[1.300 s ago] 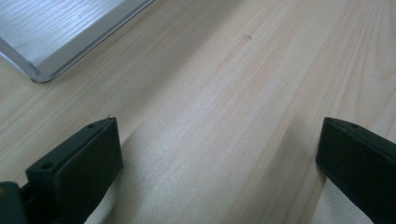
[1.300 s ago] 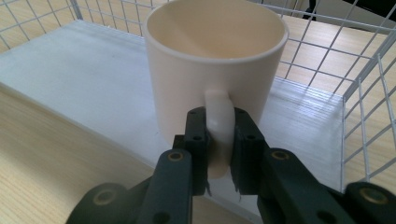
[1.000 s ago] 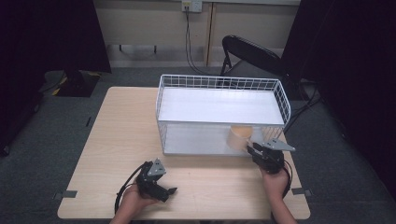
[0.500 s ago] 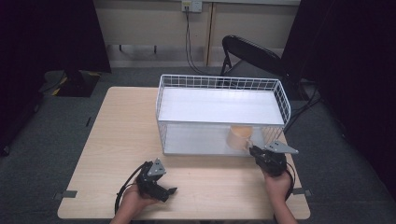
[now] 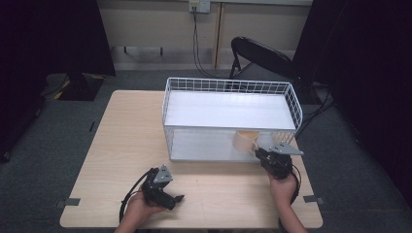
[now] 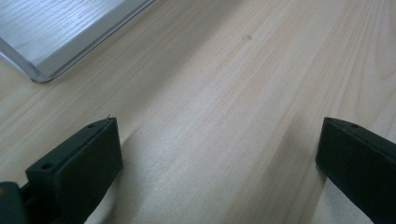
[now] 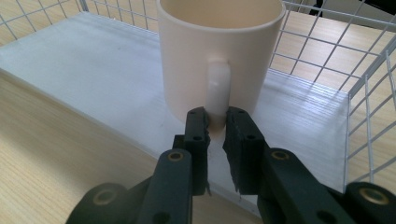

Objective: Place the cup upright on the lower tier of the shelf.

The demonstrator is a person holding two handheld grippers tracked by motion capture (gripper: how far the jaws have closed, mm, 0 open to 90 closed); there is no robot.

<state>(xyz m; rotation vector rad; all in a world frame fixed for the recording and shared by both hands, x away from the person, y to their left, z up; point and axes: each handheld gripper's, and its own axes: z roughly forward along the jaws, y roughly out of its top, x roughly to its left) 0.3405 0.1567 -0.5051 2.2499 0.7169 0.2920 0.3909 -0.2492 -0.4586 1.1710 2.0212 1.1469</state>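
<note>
my right gripper [image 7: 215, 122] had just closed on the cream ceramic mug's [image 7: 219, 51] handle inside the white wire rack [image 5: 228, 87]; lifting it out remained; left gripper [image 6: 217, 149] released.

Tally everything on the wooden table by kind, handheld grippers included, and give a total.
Cream ceramic mug, on the rack's lower shelf, handle pinched by the right gripper: 1
White wire two-tier rack: 1
Black handheld grippers, left gripper open over bare wood, right gripper shut on the mug handle: 2
Total: 4
</note>
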